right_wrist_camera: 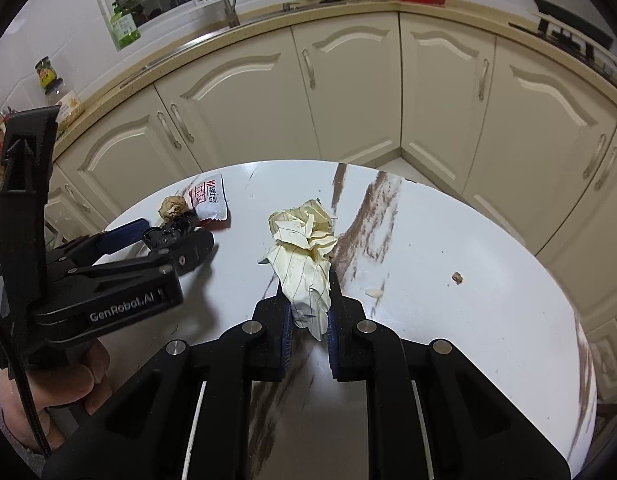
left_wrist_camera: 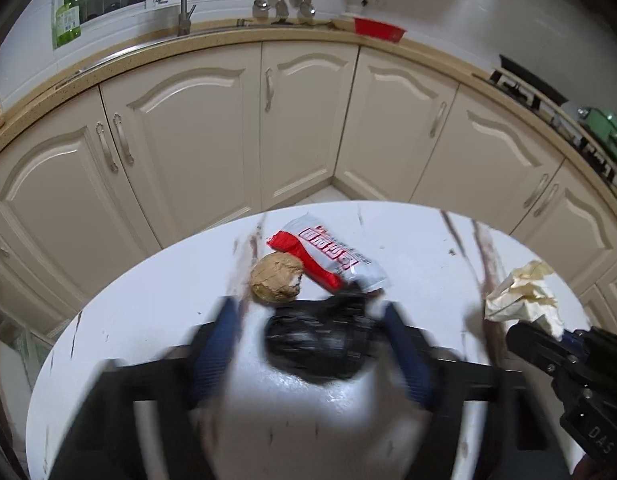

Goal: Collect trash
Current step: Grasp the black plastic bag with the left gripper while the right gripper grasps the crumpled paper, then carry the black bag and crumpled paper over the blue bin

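On the white marble-veined round table (right_wrist_camera: 488, 280), the left gripper (left_wrist_camera: 308, 344) straddles a crumpled black plastic wad (left_wrist_camera: 320, 344); motion blur hides whether its blue pads press it. Just beyond lie a brown crumpled paper ball (left_wrist_camera: 277, 281) and a red-and-white snack wrapper (left_wrist_camera: 328, 256). The right gripper (right_wrist_camera: 308, 312) is clenched on a crumpled cream lined paper (right_wrist_camera: 306, 252). The pickup step looks under way; next, probably secure the wad and lift both.

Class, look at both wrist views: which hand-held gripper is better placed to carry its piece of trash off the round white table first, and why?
Right. The right hand-held gripper is already shut on the crumpled cream lined paper. The left hand-held gripper only straddles the crumpled black plastic bag, its blue fingers apparently not yet pressing it.
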`<state>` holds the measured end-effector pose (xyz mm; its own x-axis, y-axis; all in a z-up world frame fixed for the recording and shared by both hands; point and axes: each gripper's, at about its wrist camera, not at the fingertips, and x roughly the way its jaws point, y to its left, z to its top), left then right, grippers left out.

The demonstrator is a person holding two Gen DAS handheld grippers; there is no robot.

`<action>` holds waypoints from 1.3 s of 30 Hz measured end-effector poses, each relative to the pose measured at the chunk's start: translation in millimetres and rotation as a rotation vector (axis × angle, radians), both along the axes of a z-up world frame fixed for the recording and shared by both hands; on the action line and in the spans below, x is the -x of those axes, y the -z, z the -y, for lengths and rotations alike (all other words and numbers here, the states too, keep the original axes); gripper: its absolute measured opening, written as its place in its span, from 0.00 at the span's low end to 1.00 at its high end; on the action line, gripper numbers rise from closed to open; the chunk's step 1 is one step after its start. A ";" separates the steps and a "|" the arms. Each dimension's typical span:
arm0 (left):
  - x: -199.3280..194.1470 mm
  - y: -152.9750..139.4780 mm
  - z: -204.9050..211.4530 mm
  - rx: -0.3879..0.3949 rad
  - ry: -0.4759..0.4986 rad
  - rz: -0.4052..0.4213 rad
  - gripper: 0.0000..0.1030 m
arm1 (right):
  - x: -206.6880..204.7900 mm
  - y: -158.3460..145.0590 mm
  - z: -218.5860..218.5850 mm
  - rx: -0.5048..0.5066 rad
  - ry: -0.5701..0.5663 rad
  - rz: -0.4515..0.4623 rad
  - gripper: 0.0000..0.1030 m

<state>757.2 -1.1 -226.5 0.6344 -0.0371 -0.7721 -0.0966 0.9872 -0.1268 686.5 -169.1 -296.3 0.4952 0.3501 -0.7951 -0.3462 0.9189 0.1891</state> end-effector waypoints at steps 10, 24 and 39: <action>47.2 -9.7 -10.9 0.070 0.014 0.025 0.40 | 36.8 -16.3 19.1 -0.050 0.052 0.020 0.13; 180.0 -74.0 53.3 0.042 0.167 0.211 0.40 | 152.1 -79.3 71.6 -0.133 0.138 0.138 0.13; 288.7 -113.6 168.3 0.047 0.432 0.331 0.41 | 279.0 -132.1 185.4 -0.175 0.336 0.287 0.13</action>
<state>468.5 -169.5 -112.9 0.7625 -0.3777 -0.5254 0.3689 0.9208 -0.1265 407.5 -354.5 -164.2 0.7953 0.2492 -0.5526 -0.0961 0.9519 0.2910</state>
